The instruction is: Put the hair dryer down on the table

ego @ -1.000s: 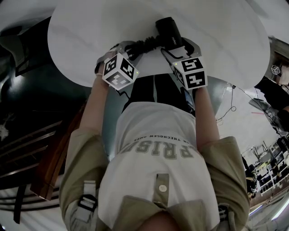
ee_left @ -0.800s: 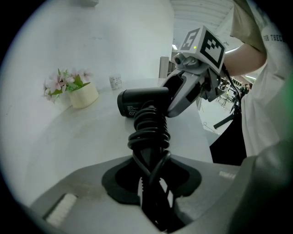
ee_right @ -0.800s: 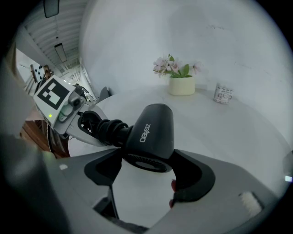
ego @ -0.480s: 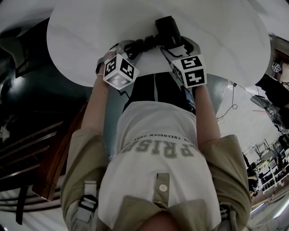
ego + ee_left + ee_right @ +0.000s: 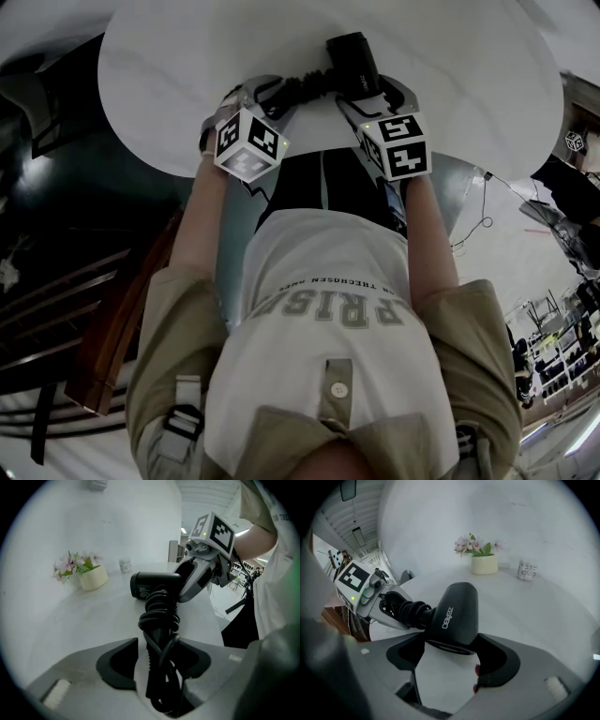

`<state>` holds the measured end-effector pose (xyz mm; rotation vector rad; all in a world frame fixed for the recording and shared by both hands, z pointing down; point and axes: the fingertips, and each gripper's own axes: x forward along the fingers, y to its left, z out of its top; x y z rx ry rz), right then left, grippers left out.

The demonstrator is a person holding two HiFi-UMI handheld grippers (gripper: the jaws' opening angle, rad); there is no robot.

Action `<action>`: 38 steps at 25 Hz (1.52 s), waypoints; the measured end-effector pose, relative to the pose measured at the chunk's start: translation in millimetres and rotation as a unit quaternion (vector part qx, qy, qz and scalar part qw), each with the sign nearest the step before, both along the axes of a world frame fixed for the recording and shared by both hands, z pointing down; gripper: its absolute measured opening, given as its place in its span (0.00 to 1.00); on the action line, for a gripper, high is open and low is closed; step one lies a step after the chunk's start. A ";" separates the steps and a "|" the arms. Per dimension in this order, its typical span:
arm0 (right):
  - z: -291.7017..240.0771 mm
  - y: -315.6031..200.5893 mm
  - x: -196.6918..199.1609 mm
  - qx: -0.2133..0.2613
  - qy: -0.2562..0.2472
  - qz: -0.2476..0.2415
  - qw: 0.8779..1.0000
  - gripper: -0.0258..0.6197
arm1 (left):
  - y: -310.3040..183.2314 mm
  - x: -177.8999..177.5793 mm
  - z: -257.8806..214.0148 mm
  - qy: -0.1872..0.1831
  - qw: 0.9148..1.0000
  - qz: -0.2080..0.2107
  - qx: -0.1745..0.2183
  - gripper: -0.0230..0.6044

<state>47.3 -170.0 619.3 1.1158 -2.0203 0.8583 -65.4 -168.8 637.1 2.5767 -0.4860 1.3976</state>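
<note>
The hair dryer (image 5: 352,64) is lying low over the near edge of the round white table (image 5: 169,84), its black barrel pointing away from me and its handle reaching left, wrapped in its own coiled cord (image 5: 160,616); I am not able to tell whether the body is actually resting on the surface. My right gripper (image 5: 452,644) is clamping the rear of the barrel, both pads pressing on its sides, with the bare tabletop showing beneath it. My left gripper (image 5: 159,644) is straddling the cord-wrapped handle, and its jaws have just been opening: they are standing about half wide, with a strip of white table showing between the left pad and the handle, so they are no longer pressing on it. In the head view the two grippers are sitting side by side at the table's edge, their marker cubes (image 5: 248,145) facing up toward me. Farther back on the table a cream pot of pale pink flowers (image 5: 483,564) is standing, with a small white jar (image 5: 527,570) just beside it, both well apart from the dryer.
</note>
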 end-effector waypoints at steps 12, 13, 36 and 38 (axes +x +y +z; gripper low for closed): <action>-0.4 1.5 2.0 0.004 0.017 -0.001 1.000 0.59 | 19.2 -28.8 -14.8 -0.002 1.000 -0.031 0.000 0.65; -0.4 1.5 1.6 0.004 0.020 -0.001 1.000 0.59 | 20.4 -34.9 -15.8 -0.005 0.999 -0.036 0.003 0.65; 1.3 -2.4 0.8 0.023 0.068 -0.009 0.997 0.60 | 38.1 -78.6 -11.9 0.007 0.991 -0.130 -0.020 0.66; -4.3 -5.5 1.1 0.037 0.067 -0.005 0.997 0.62 | 37.0 -77.6 -17.5 0.026 0.989 -0.147 -0.026 0.66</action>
